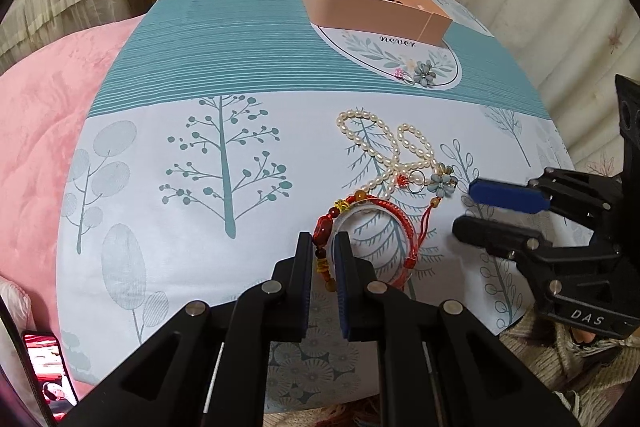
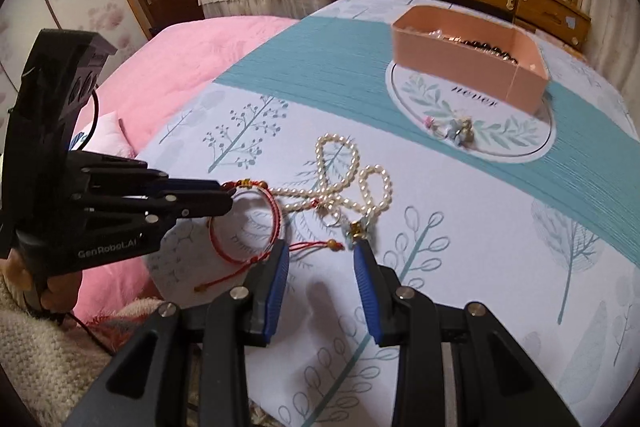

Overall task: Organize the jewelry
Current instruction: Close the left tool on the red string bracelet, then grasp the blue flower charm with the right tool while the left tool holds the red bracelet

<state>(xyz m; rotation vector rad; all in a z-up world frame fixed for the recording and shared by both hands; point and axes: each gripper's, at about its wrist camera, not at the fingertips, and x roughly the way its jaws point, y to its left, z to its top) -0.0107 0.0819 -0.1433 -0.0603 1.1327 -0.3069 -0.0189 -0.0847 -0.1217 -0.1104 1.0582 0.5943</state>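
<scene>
The left gripper (image 1: 324,251) pinches the red bracelet (image 1: 372,231) just below the pearl necklace (image 1: 384,151), while the pink box (image 1: 372,3) sits well beyond the necklace.

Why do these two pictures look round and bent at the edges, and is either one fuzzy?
Left wrist view: fisheye bulge curves the tabletop, black corners, pearl necklace sharp. Right wrist view: same curving, but softer; the pink box and the flower charm smear slightly, and the right tool casts a faint shadow below.
</scene>
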